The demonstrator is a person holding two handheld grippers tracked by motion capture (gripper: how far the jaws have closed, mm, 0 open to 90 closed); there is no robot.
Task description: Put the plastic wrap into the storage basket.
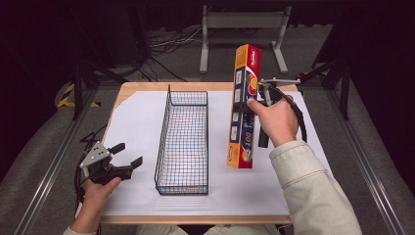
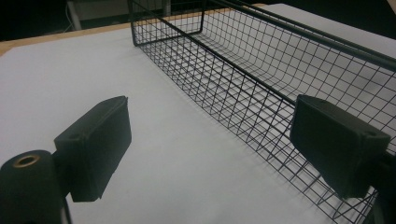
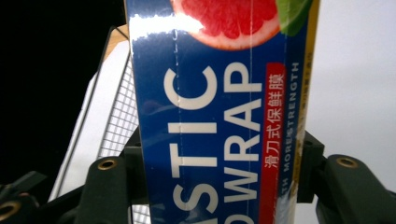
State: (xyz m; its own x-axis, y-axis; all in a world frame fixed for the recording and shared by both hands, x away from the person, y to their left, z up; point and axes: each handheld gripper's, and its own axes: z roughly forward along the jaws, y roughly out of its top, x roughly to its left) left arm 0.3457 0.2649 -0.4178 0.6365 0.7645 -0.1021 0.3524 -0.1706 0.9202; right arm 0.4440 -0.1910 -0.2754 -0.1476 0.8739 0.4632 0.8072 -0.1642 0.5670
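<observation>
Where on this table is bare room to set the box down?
White sheet left of the wire basket is free down to the left tongs. The basket interior is empty. Right of it, the held plastic wrap box and right tongs crowd the space.

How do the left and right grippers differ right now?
The left gripper is open with nothing between its jaws; the right gripper is shut on the plastic wrap box. The left gripper sits low at the table's left edge, left of the wire basket; the right gripper is on the basket's right, holding the box lengthwise alongside it. Both are hand-held, two-jaw and black.
</observation>
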